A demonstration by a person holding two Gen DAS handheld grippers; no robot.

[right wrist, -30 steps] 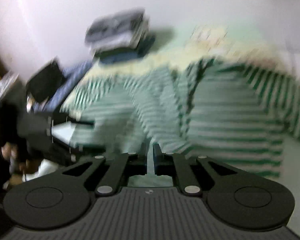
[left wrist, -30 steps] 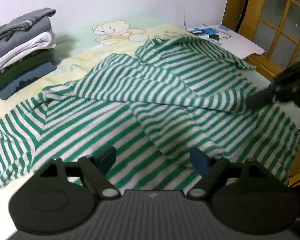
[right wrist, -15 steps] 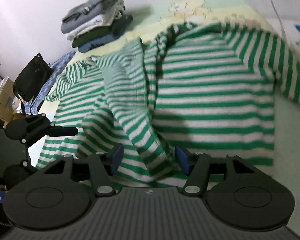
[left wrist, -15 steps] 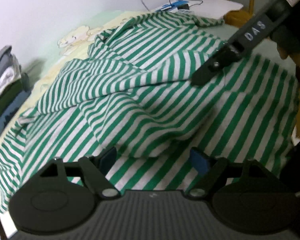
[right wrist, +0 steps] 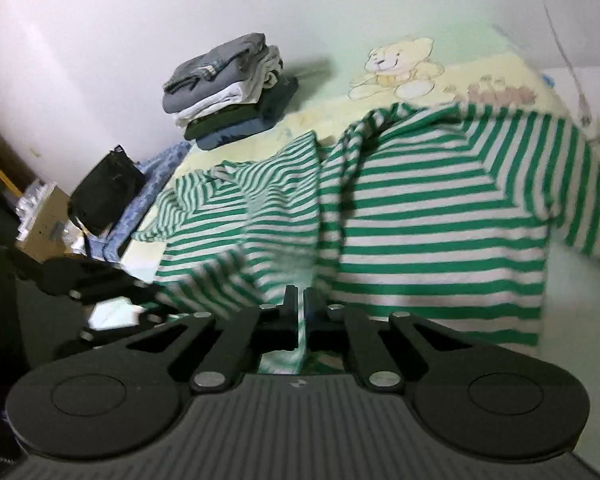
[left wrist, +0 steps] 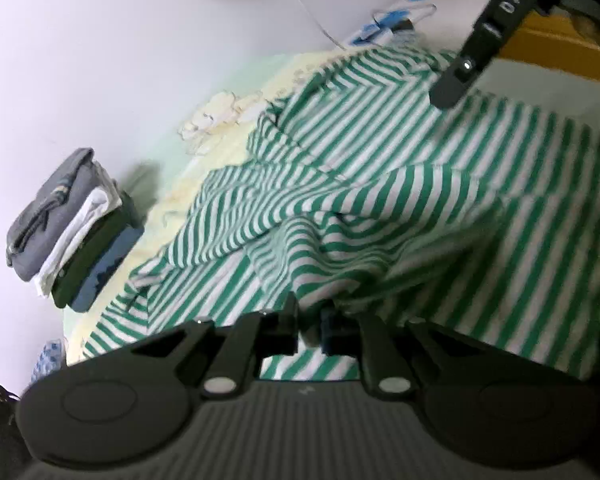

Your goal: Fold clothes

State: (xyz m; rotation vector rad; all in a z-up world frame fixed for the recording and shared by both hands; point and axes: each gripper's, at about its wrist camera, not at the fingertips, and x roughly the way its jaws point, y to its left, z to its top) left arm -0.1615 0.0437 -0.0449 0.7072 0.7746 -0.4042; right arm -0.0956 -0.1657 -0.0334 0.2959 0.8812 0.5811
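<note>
A green-and-white striped shirt (left wrist: 400,208) lies rumpled across the bed, with a ridge of cloth pulled up in the middle. My left gripper (left wrist: 309,322) is closing its jaws, and a fold of the shirt's near edge is pinched between the pads. The right gripper's black finger (left wrist: 480,48) reaches in from the upper right of the left wrist view. In the right wrist view the striped shirt (right wrist: 420,220) spreads ahead, and my right gripper (right wrist: 300,308) is shut on a thin fold of its hem. The left gripper's dark arms show at the left edge there.
A stack of folded clothes (left wrist: 72,228) (right wrist: 228,88) sits at the far side of the bed by the wall. The bear-print sheet (right wrist: 400,68) shows beyond the shirt. A black bag (right wrist: 104,192) hangs at the left, a wooden frame (left wrist: 560,44) stands at the right.
Both grippers stood open over the shirt half a second ago and have now shut on folds of it. The left wrist view has rolled and shifted sideways.
</note>
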